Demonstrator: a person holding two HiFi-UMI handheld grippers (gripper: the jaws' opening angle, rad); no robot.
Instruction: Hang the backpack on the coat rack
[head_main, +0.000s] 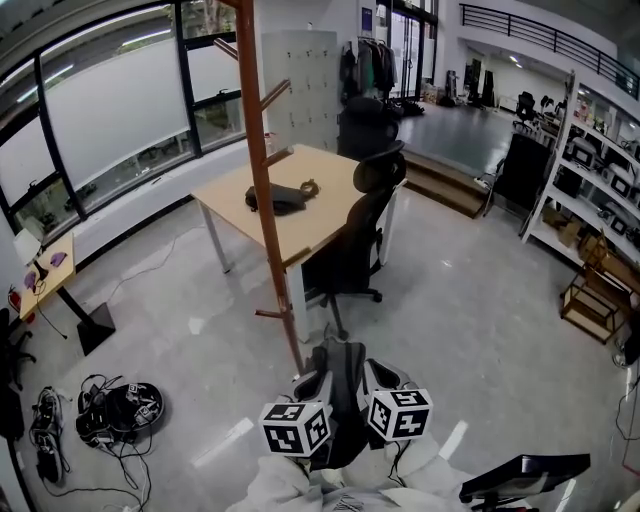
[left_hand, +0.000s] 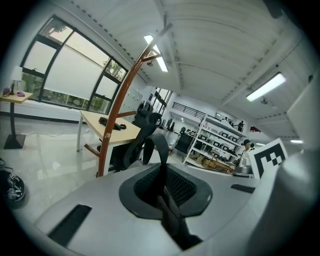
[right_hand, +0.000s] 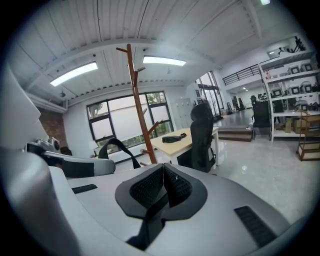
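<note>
Near coat rack (head_main: 264, 190) base, dark backpack (head_main: 341, 378) sits between both grippers. Left gripper (left_hand: 163, 186) pinches flat black woven strap (left_hand: 161, 147) (it loops up beyond the pads). Right gripper (right_hand: 163, 187) likewise clamps strap. Rack: slim reddish-brown pole, angled pegs.

We record a grey polished floor (head_main: 480, 300) throughout, with light reflecting off it. Large windows (head_main: 110, 110) in dark frames run along the left wall, and pale blinds cover their upper panes. A wooden table (head_main: 312, 222) on white legs stands mid-room. A black office chair (head_main: 360, 245) is drawn up to its near side, and a dark item (head_main: 278, 198) lies on the top. A small side table (head_main: 50, 270) sits by the windows, with a tangle of cables (head_main: 105, 415) on the floor near it. White shelving (head_main: 590, 170) lines the right side. White lockers (head_main: 300, 85) stand at the back. Strip lights (right_hand: 75, 73) are lit on a white ribbed ceiling (left_hand: 215, 45).
</note>
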